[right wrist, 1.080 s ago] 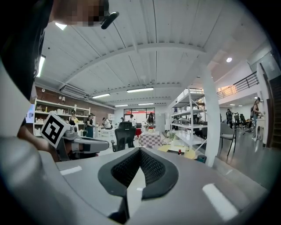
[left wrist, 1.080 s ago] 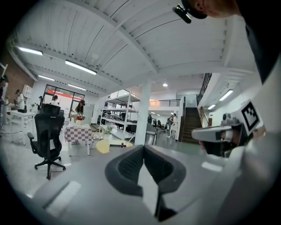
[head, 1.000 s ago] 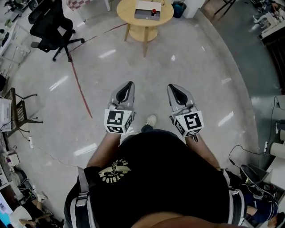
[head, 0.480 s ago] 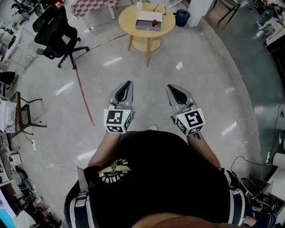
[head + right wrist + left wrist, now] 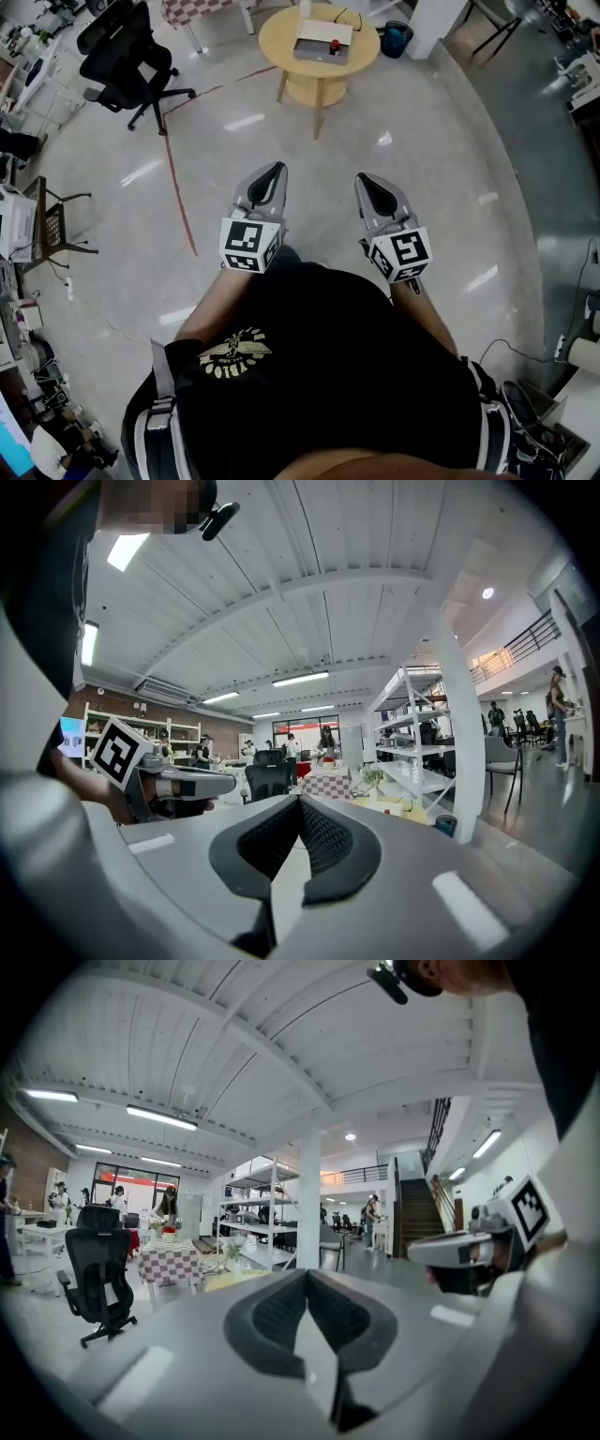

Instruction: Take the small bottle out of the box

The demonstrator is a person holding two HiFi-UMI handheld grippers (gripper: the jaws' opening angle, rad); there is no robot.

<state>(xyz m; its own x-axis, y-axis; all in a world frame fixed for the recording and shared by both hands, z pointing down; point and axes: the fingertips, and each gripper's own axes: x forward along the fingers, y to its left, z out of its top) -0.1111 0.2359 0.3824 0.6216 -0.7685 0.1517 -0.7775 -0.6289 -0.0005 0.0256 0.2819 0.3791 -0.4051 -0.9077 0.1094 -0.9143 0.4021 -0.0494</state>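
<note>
Both tools sit low in the head view, side by side above my black shirt (image 5: 328, 375), pointing toward the top of the frame. The left gripper (image 5: 274, 172) is a smooth grey tapered shell ending in a cube (image 5: 248, 246) printed with black-and-white square markers. The right gripper (image 5: 365, 182) has the same shape with its own marker cube (image 5: 401, 255).

In the left gripper view the ribbed black pads (image 5: 272, 1316) meet at their tips, so the left gripper (image 5: 307, 1277) is closed with nothing between the fingers. The right gripper view shows the same: its textured rubber pads (image 5: 323, 841) are pressed together at the tip and the right gripper (image 5: 300, 803) is empty.

The box (image 5: 322, 36) is a flat, pale rectangle lying on a round light-wood table (image 5: 279, 37) at the top centre of the head view, well apart from both tools. The small bottle (image 5: 334, 47) shows only as a red speck at the box's right end, too small for me to tell its shape.

Between us lies a polished grey floor (image 5: 422, 187) with bright glare streaks and a thin red line (image 5: 176, 192). A black swivel chair (image 5: 127, 56) stands at upper left, and a round blue bin (image 5: 397, 37) is just right of the table.
</note>
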